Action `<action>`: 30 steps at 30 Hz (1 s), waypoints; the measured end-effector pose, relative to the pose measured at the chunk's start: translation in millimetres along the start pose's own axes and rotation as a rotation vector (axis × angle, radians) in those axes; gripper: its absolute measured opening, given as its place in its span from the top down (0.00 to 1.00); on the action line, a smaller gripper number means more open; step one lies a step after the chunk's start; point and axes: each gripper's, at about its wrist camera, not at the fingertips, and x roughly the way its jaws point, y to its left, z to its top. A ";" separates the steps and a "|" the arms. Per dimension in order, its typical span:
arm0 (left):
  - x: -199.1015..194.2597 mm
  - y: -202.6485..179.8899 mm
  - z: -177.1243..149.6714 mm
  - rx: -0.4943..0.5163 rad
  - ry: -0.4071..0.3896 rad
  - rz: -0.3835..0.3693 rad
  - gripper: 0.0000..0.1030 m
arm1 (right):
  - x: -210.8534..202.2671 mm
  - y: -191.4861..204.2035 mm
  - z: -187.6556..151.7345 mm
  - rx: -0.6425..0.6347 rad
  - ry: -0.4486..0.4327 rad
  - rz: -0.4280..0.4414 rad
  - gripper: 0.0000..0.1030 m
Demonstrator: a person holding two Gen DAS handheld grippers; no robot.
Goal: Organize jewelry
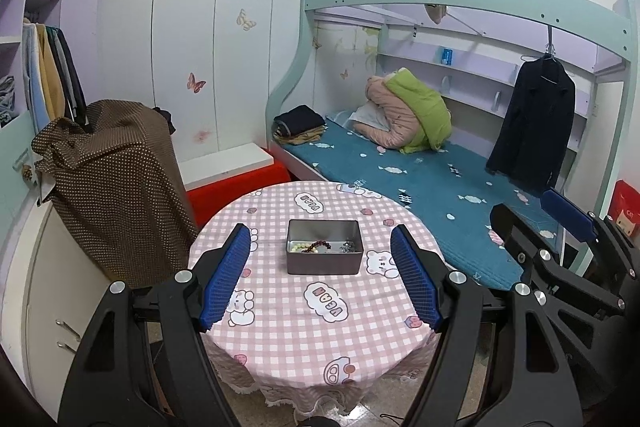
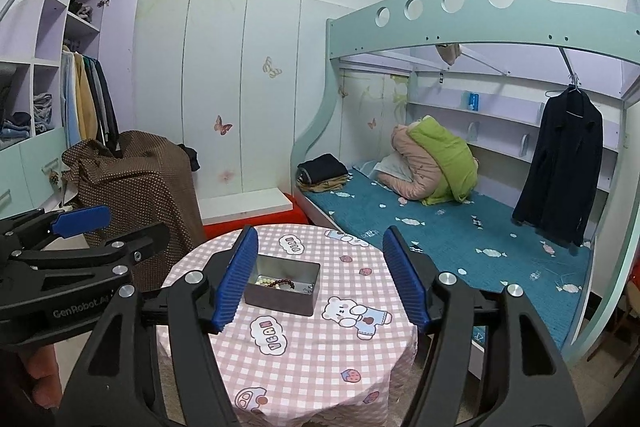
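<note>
- The metal tin (image 1: 324, 247) sits near the middle of the round table (image 1: 304, 331), a little toward its far edge, on the pink checked cloth.
- Inside the tin, along its near wall, lie a dark red bead bracelet (image 1: 320, 246), a pale bead strand (image 1: 298, 248) to its left and a small silvery piece (image 1: 347, 247) at the right end.
- The left gripper (image 1: 325, 277) hangs above the table's near edge, fingers spread wide and holding nothing; in the left wrist view the tin lies between and beyond the blue pads (image 1: 226, 277), touching neither.
- The right gripper (image 2: 320, 281) is likewise wide open and empty, held over the near edge; in its view the tin (image 2: 282, 283) lies just beside the left pad (image 2: 236, 279), which hides its left end.
- Both grippers point level across the table toward the bed (image 1: 420, 179), side by side, the right one (image 1: 568, 215) well off the table's right edge.
</note>
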 end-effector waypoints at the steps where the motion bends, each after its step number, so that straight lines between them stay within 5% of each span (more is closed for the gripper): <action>1: 1.4 0.4 0.6 0.000 0.001 0.000 0.29 | 0.4 0.6 0.4 0.002 -0.002 0.004 0.40; 30: 6.9 5.5 -0.6 0.004 0.018 0.018 0.29 | 6.6 3.1 0.1 0.006 0.022 0.014 0.39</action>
